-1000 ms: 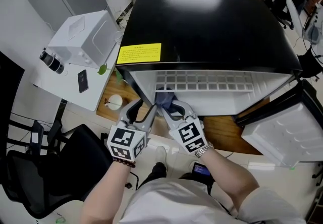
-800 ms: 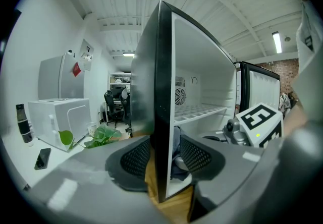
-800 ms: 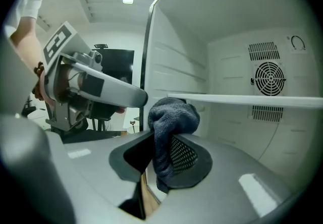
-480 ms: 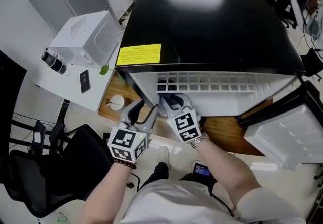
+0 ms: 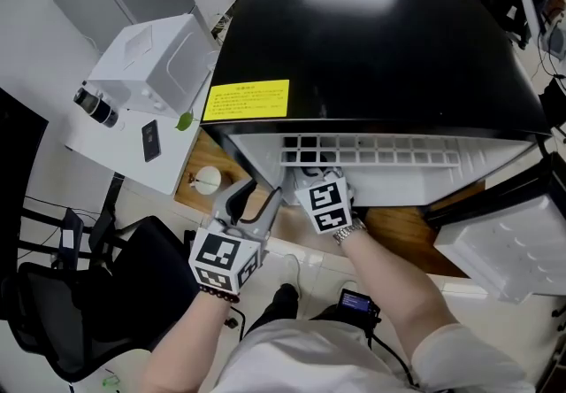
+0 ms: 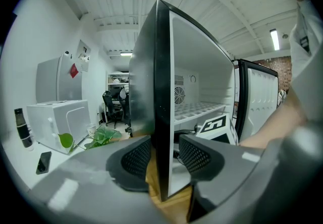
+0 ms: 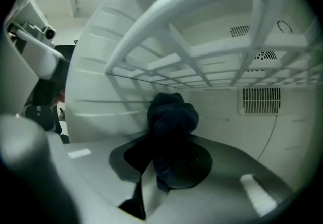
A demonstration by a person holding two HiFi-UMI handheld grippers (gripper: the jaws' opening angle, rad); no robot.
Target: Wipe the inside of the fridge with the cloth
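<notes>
Hand-held grippers [image 5: 254,195] [image 5: 311,177] two, cloth [image 7: 171,117] one, fridge [image 5: 371,46] one

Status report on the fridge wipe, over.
Left tool open, jaws just been closing, fridge wall between them. Right tool shut on cloth inside fridge. Shelf just overhead.

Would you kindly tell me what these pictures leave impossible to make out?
Right gripper view: whether the cloth touches the fridge wall; the cloth itself covers that spot.
Head view: the jaws holding it, mostly hidden under the fridge's top.
Head view: yellow label print, too small.
</notes>
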